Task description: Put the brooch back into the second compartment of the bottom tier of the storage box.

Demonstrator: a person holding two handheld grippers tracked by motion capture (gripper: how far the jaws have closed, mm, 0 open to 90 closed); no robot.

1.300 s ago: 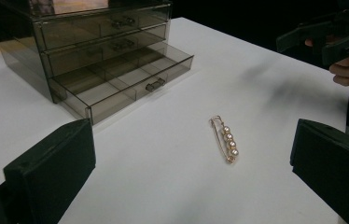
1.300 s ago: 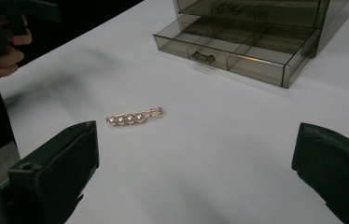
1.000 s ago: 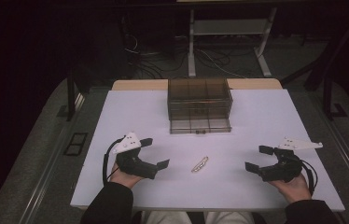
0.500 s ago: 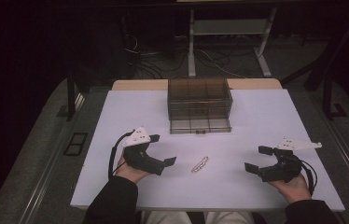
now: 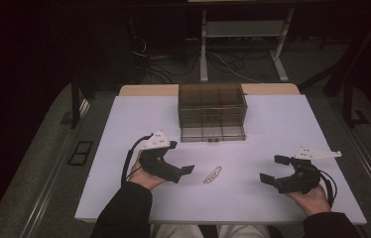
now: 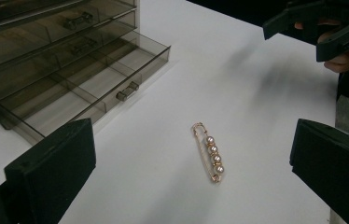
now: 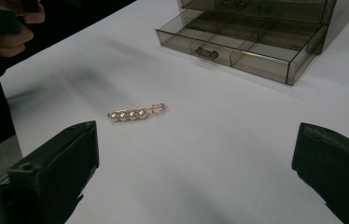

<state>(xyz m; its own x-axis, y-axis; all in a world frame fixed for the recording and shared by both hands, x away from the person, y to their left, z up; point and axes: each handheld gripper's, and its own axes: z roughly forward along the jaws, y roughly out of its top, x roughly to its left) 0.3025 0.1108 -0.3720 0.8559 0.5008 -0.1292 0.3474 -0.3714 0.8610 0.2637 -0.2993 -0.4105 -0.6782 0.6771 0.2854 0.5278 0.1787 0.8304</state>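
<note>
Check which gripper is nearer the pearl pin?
Left. The left gripper sits just left of the pearl pin, jaws open toward it; the right gripper is farther off on its right.

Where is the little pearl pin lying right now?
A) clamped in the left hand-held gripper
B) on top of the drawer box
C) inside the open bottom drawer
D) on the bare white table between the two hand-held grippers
D: the gold pin with four pearls lies flat on the white table, in front of the smoky plastic drawer box, with both hand-held grippers open and apart from it.
</note>
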